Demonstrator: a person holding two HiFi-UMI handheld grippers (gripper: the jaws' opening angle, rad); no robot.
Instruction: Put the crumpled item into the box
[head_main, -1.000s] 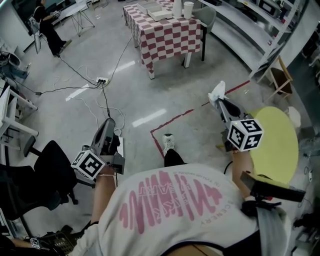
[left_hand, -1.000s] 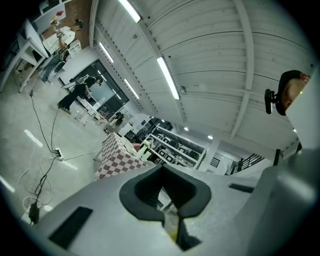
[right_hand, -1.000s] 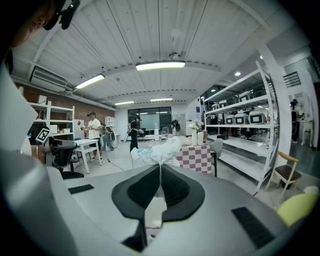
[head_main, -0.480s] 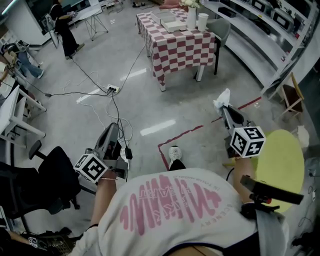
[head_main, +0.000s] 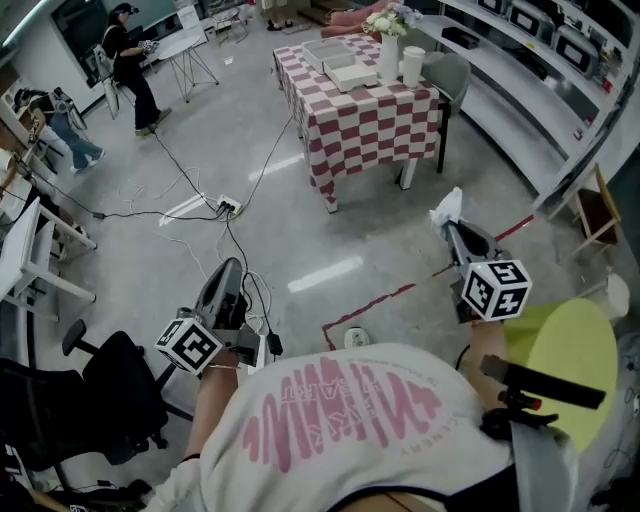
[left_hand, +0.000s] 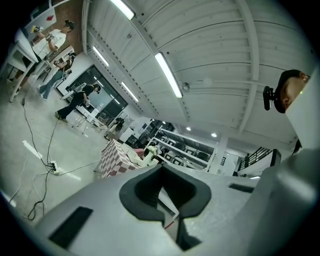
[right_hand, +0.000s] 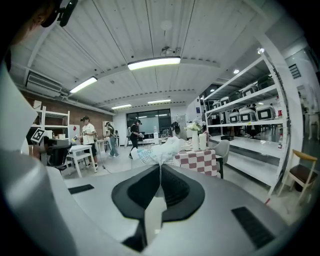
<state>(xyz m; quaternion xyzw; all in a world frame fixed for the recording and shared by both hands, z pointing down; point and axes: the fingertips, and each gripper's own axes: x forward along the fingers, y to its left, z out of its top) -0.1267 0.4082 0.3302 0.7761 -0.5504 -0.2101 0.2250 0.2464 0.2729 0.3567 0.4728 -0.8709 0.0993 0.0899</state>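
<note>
Wad (head_main: 447, 205) in right gripper (head_main: 447, 222), outside box (head_main: 330, 52)

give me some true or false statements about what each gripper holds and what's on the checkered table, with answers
1. The right gripper is shut on the crumpled white item. True.
2. The left gripper carries a box. False: its jaws are together with nothing between them.
3. The item already lies on the checkered table. False: the right gripper holds it over the floor, short of the table.
4. A vase of flowers stands on the table. True.
</note>
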